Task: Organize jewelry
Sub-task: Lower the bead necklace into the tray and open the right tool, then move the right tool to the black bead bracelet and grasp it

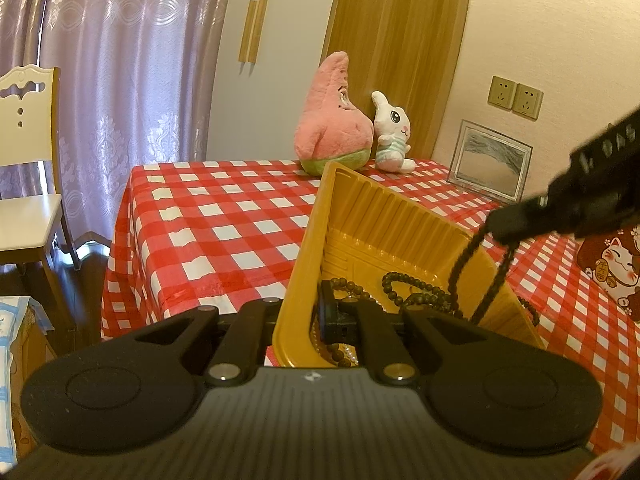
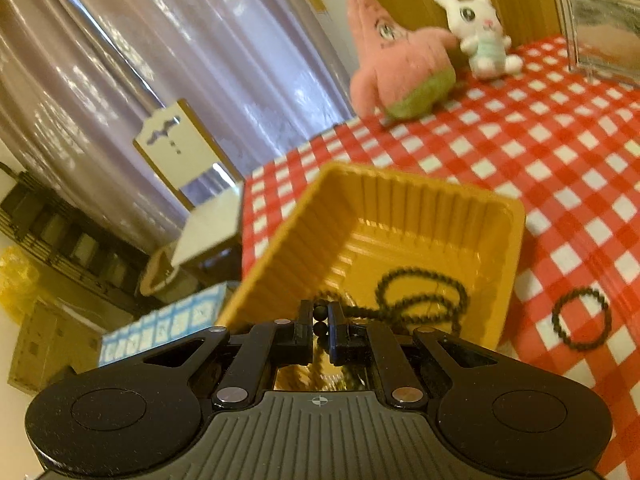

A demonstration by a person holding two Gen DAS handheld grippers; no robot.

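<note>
Right wrist view: right gripper (image 2: 320, 322) clenched on beads (image 2: 420, 300), left gripper (image 1: 316, 316) clamping tray (image 1: 360, 216) wall; tilted tray could spill beads onto bench (image 2: 560, 160)

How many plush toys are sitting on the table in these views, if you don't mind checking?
2. The pink star-shaped plush stands at the far edge of the checked tablecloth; the white bunny plush sits just right of it, apparently touching. None looks hidden, though the yellow tray blocks some table.

hidden: left gripper (image 1: 320, 320) outer jaw behind yellow tray (image 1: 304, 248) wall | cut off: lucky-cat print (image 1: 616, 264), chair (image 1: 28, 184) | blurred: right wrist view, plush toys (image 2: 400, 64) soft
</note>
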